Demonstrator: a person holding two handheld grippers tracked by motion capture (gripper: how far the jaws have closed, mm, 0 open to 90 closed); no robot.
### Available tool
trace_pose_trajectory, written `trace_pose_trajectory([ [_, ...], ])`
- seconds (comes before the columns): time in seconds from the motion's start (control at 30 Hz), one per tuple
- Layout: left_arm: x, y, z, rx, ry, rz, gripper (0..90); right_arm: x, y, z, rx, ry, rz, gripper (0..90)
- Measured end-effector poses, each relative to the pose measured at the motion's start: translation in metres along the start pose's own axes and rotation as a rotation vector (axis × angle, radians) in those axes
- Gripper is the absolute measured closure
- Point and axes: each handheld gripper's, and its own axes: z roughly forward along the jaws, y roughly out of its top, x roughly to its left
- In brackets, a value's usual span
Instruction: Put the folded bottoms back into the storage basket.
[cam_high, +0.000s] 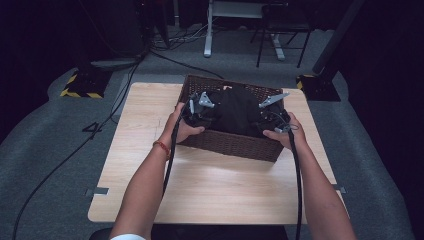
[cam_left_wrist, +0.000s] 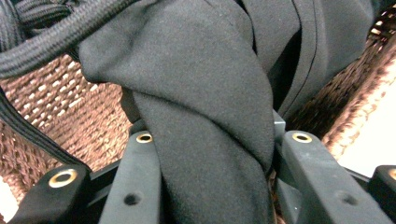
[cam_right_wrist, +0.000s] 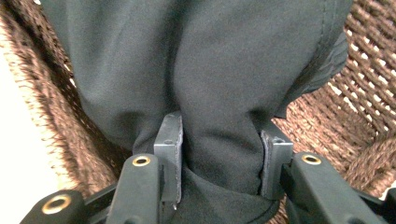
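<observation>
Wooden table (cam_high: 200, 185) bearing a wicker basket (cam_high: 227, 142) at 12 o'clock; black cloth (cam_high: 235, 112) lies inside it. Left gripper (cam_high: 196, 112) at 9 o'clock and right gripper (cam_high: 276, 121) at 3 o'clock each clamp a fold of it.

The bunched black fabric garment (cam_high: 235, 112) covers the floor of the dark brown woven wicker basket (cam_high: 227, 144). In both gripper views the picture's edges cut the garment off, and its folds hide the jaw tips. Dark surroundings obscure the room beyond the grey carpet (cam_high: 60, 145).

Black cloth (cam_high: 235, 112) in a brown woven basket (cam_high: 227, 142)

We see a pale wood-grain table (cam_high: 220, 185), grey floor (cam_high: 45, 150), and yellow-and-black striped bases (cam_high: 80, 90).
</observation>
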Motion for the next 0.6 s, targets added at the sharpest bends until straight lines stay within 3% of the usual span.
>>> trace_pose_trajectory([
  [0.17, -0.001, -0.001, 0.009, 0.062, -0.006, -0.014, 60.5, 0.0, 0.0, 0.006, 0.065, -0.021, 0.001, 57.8],
  [0.37, 0.004, -0.005, 0.013, 0.104, 0.005, -0.045, 56.5, -0.004, -0.003, 0.007, 0.089, -0.037, 0.026, 63.3],
  [0.43, 0.007, -0.008, 0.017, 0.141, 0.0, -0.061, 52.2, -0.005, -0.005, 0.008, 0.096, -0.038, 0.034, 62.7],
  [0.6, 0.011, -0.011, 0.015, 0.129, 0.004, -0.112, 43.8, -0.005, -0.007, 0.006, 0.067, -0.04, 0.042, 59.2],
])
